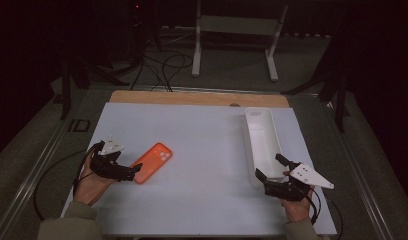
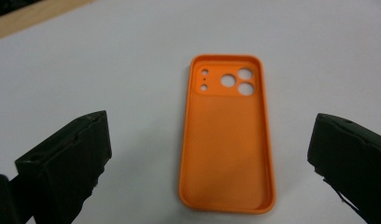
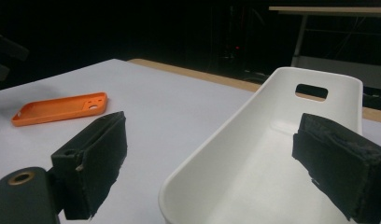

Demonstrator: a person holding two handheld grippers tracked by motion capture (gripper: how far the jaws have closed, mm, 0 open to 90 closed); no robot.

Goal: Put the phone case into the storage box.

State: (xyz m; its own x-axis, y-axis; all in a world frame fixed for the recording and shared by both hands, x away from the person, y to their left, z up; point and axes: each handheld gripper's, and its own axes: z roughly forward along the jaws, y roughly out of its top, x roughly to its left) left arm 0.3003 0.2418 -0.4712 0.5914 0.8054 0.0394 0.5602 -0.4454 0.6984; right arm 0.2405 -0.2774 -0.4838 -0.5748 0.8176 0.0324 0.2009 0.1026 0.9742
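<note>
An orange phone case (image 2: pixel 227 135) lies hollow side up on a white table (image 2: pixel 109 60), between the left gripper's (image 2: pixel 212 154) wide-apart black jaws.

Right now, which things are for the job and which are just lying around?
For the job: orange phone case, white tray, left gripper, right gripper.

Just lying around: cables on the floor, white frame behind the table.
</note>
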